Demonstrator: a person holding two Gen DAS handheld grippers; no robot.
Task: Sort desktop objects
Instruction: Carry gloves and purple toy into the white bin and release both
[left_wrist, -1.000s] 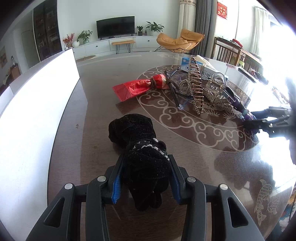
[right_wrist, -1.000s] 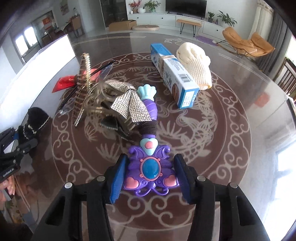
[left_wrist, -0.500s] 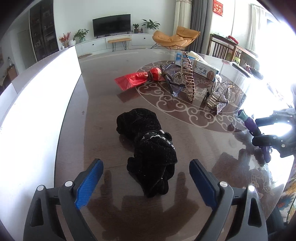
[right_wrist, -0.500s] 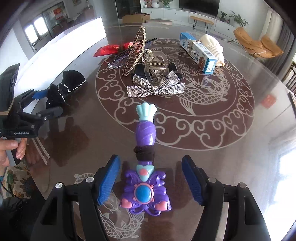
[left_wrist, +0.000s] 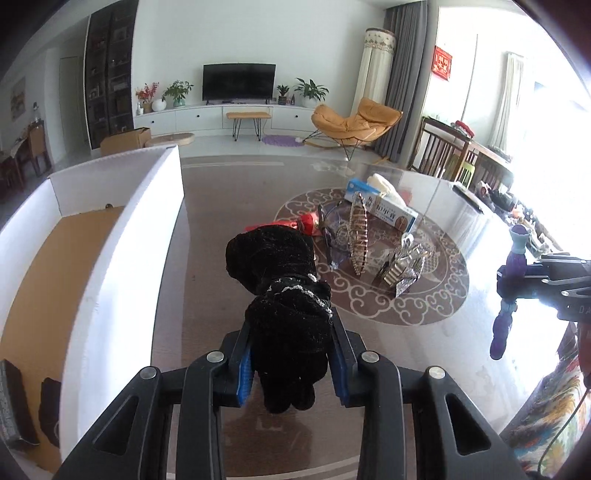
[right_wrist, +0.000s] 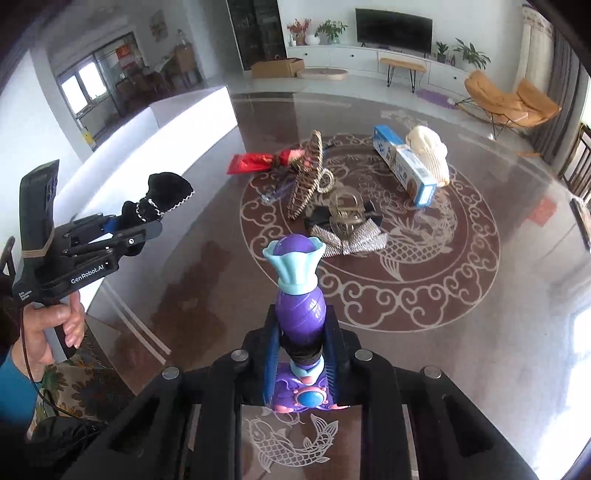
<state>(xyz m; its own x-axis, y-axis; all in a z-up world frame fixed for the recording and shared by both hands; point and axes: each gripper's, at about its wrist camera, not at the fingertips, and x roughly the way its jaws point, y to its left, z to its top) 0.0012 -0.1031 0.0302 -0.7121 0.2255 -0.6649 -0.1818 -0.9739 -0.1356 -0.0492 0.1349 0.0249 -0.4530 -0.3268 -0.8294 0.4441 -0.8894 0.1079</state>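
Clamped between the blue pads of the left gripper (left_wrist: 291, 363) is a black velvet pouch (left_wrist: 282, 295) trimmed with a pale cord, held clear above the glossy brown table (left_wrist: 207, 280); the jaws have just been closing and are now pressed on the lower part of the pouch. In the right wrist view the same pouch (right_wrist: 162, 197) is seen projecting from the left gripper (right_wrist: 147, 221) at the left of the scene, with a hand (right_wrist: 55, 332) wrapped round the grip. The right gripper (right_wrist: 301, 354) is closed on the waist of a purple toy wand (right_wrist: 299, 295), whose pale blue fluted tip is pointed away and whose jewelled butterfly head is lodged near the camera; its jaws have just been closing too. In the left wrist view that wand (left_wrist: 511, 288) is seen held at the far right in the right gripper (left_wrist: 517, 280). Just left of the pouch a white-walled cardboard box (left_wrist: 122, 258) is placed, with dark items lying in its near corner. Farther off, on the table's round ornamental pattern, the remaining things are gathered: a red packet (right_wrist: 255, 162), a rhinestone hair claw (right_wrist: 304, 177), a clear hair claw (right_wrist: 343, 212) on a silver mesh bow (right_wrist: 351, 240), a blue and white carton (right_wrist: 404, 166) and, touching its right side, a cream knitted item (right_wrist: 428, 151).
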